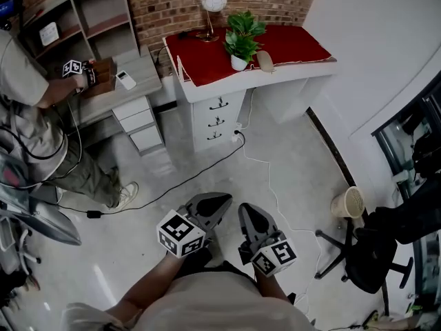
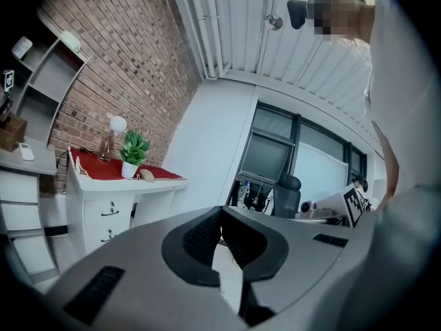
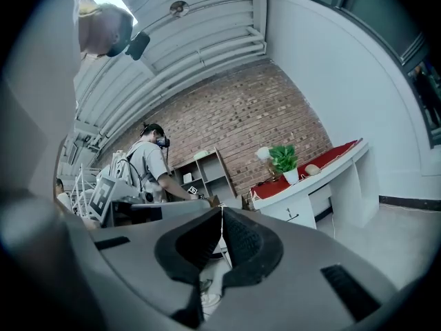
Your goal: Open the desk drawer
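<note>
Drawer (image 1: 218, 105) lies well beyond left gripper (image 1: 222, 200) and right gripper (image 1: 247, 211), jaws together

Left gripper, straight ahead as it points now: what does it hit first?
Way looks free across the floor. The left gripper points right of the white desk, so probably the white wall by the window comes first; depth unclear.

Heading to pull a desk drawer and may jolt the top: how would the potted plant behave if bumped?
Likely tippy: the potted plant spreads broad leaves above a small white pot. It looks light, so a nudge would probably shift it, though the red mat beneath may add some grip. The pot could be ceramic and breakable; I cannot tell.
</note>
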